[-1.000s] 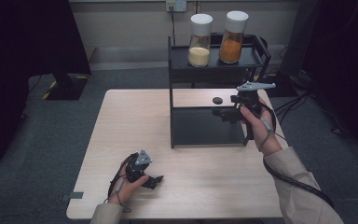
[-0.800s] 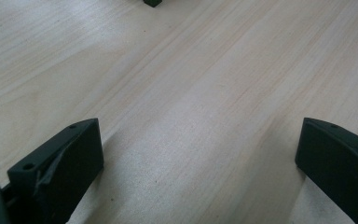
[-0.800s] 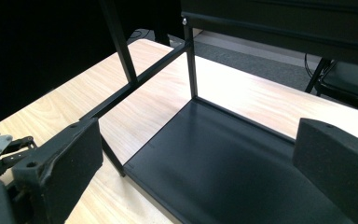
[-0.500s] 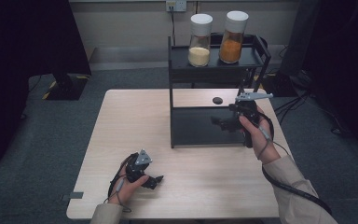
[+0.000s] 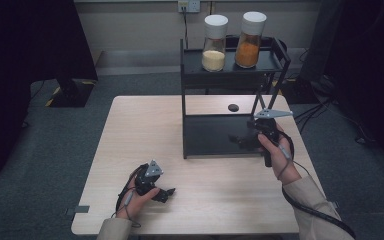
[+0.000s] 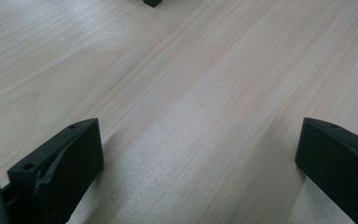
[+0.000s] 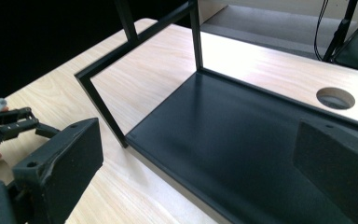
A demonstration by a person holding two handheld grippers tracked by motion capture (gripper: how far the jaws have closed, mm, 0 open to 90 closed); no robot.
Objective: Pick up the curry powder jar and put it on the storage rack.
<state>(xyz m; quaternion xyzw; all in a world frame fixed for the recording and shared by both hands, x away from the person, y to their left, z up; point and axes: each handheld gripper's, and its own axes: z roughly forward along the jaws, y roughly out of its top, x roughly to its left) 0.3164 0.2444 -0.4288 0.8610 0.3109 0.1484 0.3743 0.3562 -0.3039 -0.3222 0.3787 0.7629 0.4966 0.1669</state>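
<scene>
At the right side of the desk (image 5: 145,125), the right tongs (image 5: 242,140) hover over the lower shelf (image 5: 215,137) of the black two-tier rack (image 5: 185,100), jaws wide apart and holding nothing. The two spice jars, pale-filled (image 5: 214,42) and orange-filled (image 5: 250,40), stand side by side on the top shelf. The left tongs (image 5: 167,192) rest low over the bare desk near its front edge, also spread. To reach a jar cleanly, I judge the right tongs should back clear of the frame, rise, then approach level with the jar body.
</scene>
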